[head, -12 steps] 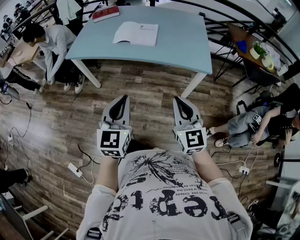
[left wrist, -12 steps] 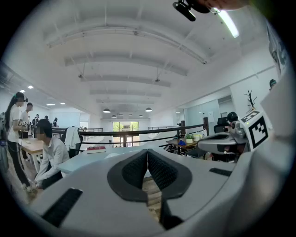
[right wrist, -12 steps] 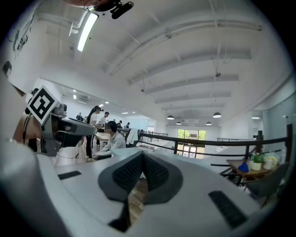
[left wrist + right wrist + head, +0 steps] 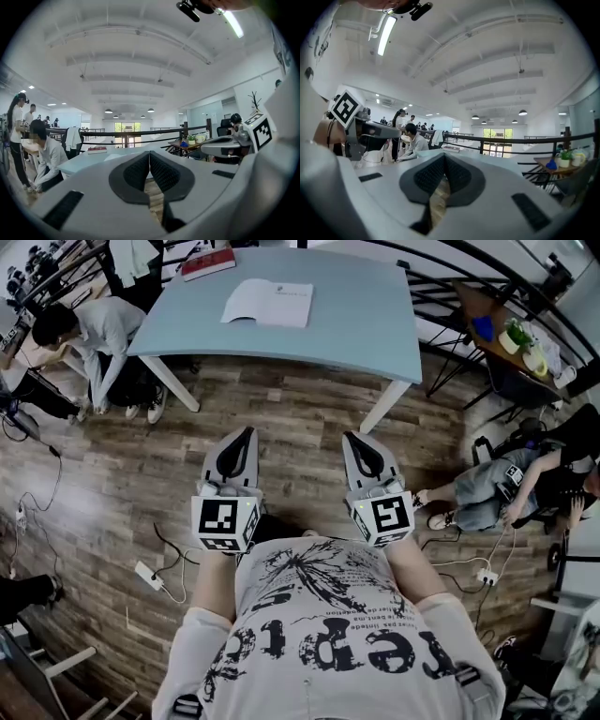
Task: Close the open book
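Head view shows the left gripper (image 4: 246, 435) and the right gripper (image 4: 352, 439) side by side, level, close to the person's chest, each with jaws pressed together on nothing. Well ahead, across the floor (image 4: 309, 399), the open book (image 4: 267, 304) lies flat on the table (image 4: 375, 324). Its spread runs crosswise, almost straight beyond the left gripper, probably the nearer one.

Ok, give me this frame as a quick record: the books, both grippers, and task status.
open book: lies open, pages up, on the table
red book: closed, at the table's far left corner
left gripper: shut, empty, over the floor, short of the table
right gripper: shut, empty, level beside the left one
task status: not begun; neither gripper touches the open book
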Tool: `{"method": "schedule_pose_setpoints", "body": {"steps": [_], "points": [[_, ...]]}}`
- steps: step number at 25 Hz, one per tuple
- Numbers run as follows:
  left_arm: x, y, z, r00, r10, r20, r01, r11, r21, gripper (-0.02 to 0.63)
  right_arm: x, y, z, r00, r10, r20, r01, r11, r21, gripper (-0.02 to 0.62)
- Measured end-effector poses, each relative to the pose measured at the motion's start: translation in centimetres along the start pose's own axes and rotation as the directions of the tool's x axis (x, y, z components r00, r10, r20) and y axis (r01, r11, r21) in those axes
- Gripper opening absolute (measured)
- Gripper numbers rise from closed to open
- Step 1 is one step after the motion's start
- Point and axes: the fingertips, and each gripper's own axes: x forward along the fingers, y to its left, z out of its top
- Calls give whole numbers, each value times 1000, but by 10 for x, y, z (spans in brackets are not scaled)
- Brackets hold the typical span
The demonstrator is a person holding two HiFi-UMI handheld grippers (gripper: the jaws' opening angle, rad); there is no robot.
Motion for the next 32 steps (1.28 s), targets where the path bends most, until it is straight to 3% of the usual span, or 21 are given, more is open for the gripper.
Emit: {"method": "schedule_pose_setpoints", "body": {"steps": [7, 15, 22, 32], "points": [[9, -3, -10, 999, -1, -35, 0, 1000, -4, 20, 8, -19, -13, 999, -36, -23, 38, 998, 49, 11], [54, 31, -20, 999, -9, -53, 8, 1000, -10, 20, 58, -36, -28, 998, -50, -42, 53, 996, 68, 11], [139, 103, -18, 998, -52, -41, 51, 998, -24, 20, 155, -58, -28, 993, -109, -53, 112, 992, 55, 11], [292, 244, -9, 990, -129, -58, 125, 990, -68, 20, 345, -92, -10, 979, -190, -75, 194, 980, 46, 11]]}}
